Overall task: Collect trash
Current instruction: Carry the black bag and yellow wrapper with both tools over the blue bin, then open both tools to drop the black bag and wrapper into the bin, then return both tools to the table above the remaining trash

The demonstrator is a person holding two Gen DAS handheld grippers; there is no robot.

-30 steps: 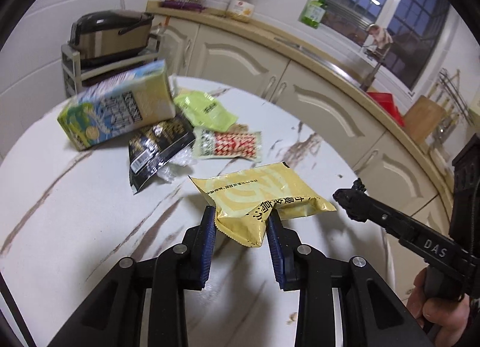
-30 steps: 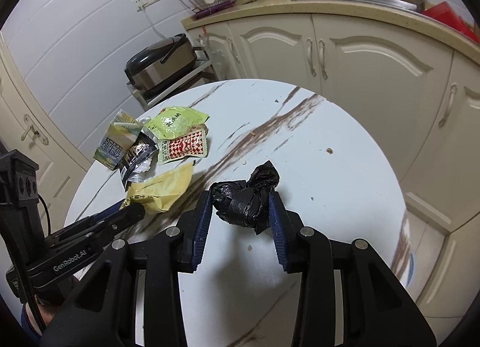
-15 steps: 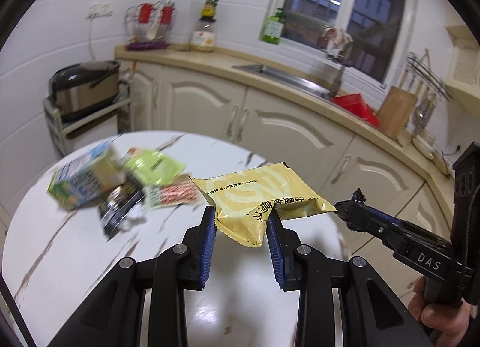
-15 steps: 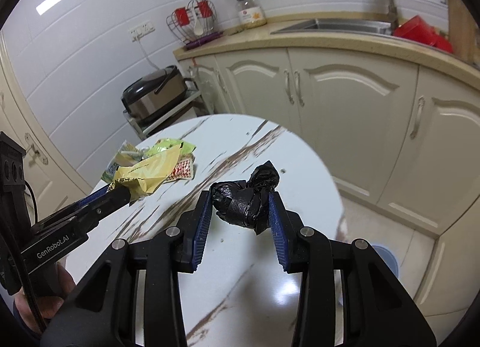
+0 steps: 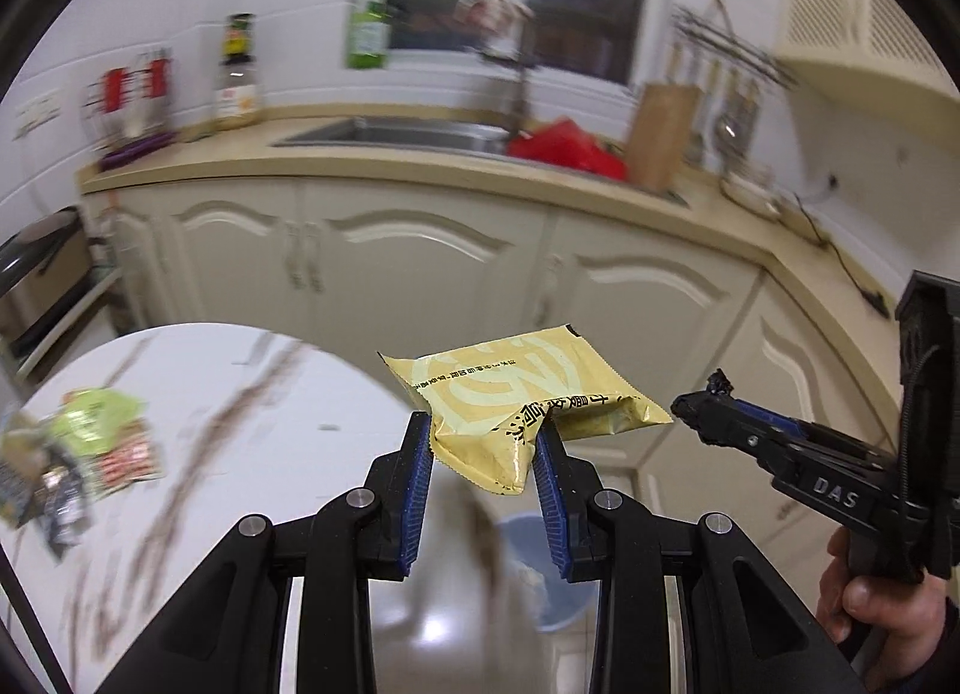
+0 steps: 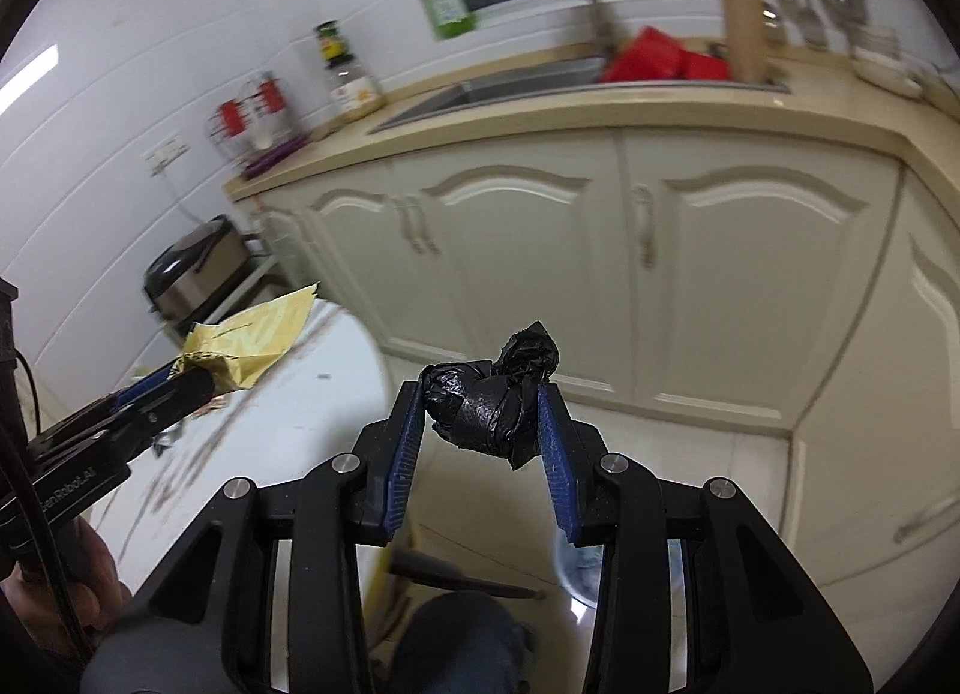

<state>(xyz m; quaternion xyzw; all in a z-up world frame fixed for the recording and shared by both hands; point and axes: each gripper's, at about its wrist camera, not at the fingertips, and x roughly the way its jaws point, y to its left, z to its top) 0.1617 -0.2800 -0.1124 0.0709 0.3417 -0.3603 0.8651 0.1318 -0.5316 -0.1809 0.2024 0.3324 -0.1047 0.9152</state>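
Far to the left of the left gripper's jaws, the leftover trash sits in a loose heap on the round white marble-veined table [image 5: 198,394]: a crumpled pale-green plastic wrapper [image 5: 99,415], a red-and-white checked snack packet [image 5: 129,460] and a dark foil wrapper [image 5: 63,505], all blurred. A second ago that heap lay straight ahead of these jaws and close; now it has slid off to the side, so both hands have swung away from the table.

The left gripper [image 5: 483,457] stands narrow, its blue pads pinching the near corner of a flat yellow foil snack packet [image 5: 522,394], which juts up and forward from the jaws, clear of the table. Below and just behind the jaws, on the glossy floor, a pale-blue round plastic bin [image 5: 540,562] has come into sight, which earlier pictures from this camera did not show. To the right of the jaws, the right gripper's black nose reaches in, held by a hand [image 5: 882,604].

In the right wrist view, the yellow packet shows off to the left, and the right gripper [image 6: 483,424] is closed on a crumpled black plastic bag wad [image 6: 492,400], held between both pads. The blue bin peeks out below the right-hand jaw.

Both pieces look to be on their way to the bin; lowering over its mouth and letting go would come next, then back for the heap.
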